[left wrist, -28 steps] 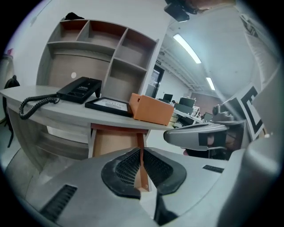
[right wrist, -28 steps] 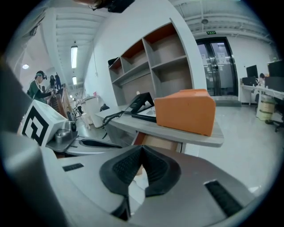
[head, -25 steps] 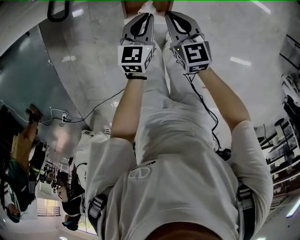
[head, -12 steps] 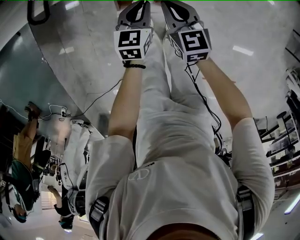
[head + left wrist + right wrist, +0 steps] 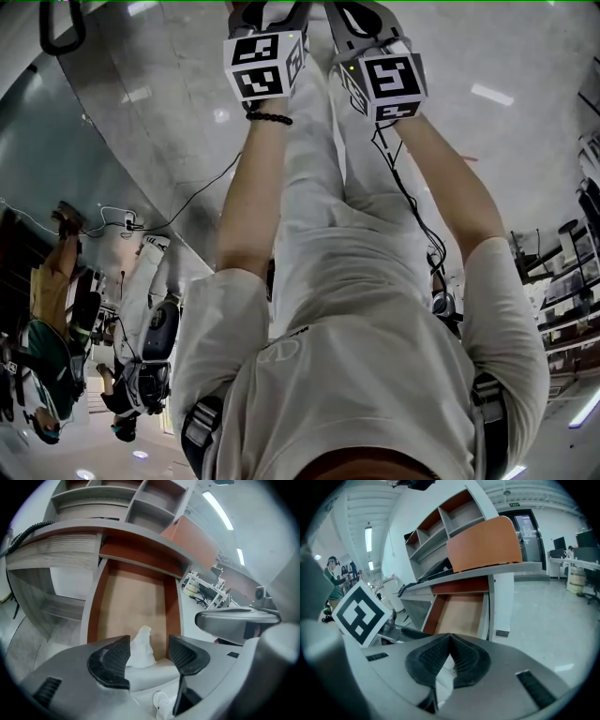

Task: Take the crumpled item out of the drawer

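A white crumpled item (image 5: 140,648) lies at the near end of the open drawer (image 5: 126,597), on its brown bottom. My left gripper (image 5: 149,656) hovers just before it. Its jaws have just been opening and now stand apart. The item shows in the gap between them, and the pads (image 5: 112,660) do not press on it. My right gripper (image 5: 450,641) is shut with nothing in it, and the same drawer (image 5: 461,613) lies beyond it. In the head view only the marker cubes show, the left one (image 5: 265,66) and the right one (image 5: 389,82).
The drawer hangs under a grey desk top (image 5: 70,531) that carries shelves (image 5: 93,498) and an orange panel (image 5: 485,541). A black cable (image 5: 23,531) lies on the desk. My white shoe (image 5: 161,702) is below the jaws. People stand at the far left (image 5: 47,375).
In the head view both grippers have slid toward the top edge, away from my body. Their fingertips are now cut off by the frame.
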The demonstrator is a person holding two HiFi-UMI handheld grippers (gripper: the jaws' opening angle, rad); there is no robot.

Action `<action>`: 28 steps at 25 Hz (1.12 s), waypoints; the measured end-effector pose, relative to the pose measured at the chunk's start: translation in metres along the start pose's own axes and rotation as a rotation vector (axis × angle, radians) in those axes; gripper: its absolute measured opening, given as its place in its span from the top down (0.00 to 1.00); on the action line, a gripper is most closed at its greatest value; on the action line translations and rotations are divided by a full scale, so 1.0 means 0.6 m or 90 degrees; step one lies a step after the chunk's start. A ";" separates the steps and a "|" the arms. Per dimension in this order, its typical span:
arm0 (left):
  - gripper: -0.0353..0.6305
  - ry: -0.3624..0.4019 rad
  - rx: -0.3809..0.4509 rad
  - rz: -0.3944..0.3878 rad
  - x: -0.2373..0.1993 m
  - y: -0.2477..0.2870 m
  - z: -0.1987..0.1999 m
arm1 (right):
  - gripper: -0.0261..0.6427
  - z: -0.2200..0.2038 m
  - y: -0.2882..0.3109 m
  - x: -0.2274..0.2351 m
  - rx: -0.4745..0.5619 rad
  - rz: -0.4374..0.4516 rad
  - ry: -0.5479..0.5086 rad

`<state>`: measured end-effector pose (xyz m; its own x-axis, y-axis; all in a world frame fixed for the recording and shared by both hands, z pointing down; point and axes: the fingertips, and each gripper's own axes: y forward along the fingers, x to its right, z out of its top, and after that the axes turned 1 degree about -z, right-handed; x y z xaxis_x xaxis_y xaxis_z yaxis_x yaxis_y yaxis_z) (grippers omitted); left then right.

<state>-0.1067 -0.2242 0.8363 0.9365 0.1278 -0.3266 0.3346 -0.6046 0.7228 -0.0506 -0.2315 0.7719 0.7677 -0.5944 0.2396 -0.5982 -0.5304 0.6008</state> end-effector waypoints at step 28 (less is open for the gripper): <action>0.58 0.035 -0.129 0.061 -0.027 0.055 -0.012 | 0.96 -0.038 0.025 0.017 -0.011 -0.011 0.044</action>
<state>-0.1102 -0.2406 0.8699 0.9676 0.1237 -0.2202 0.2525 -0.4471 0.8581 -0.0465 -0.2320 0.8007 0.7921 -0.5418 0.2811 -0.5811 -0.5287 0.6186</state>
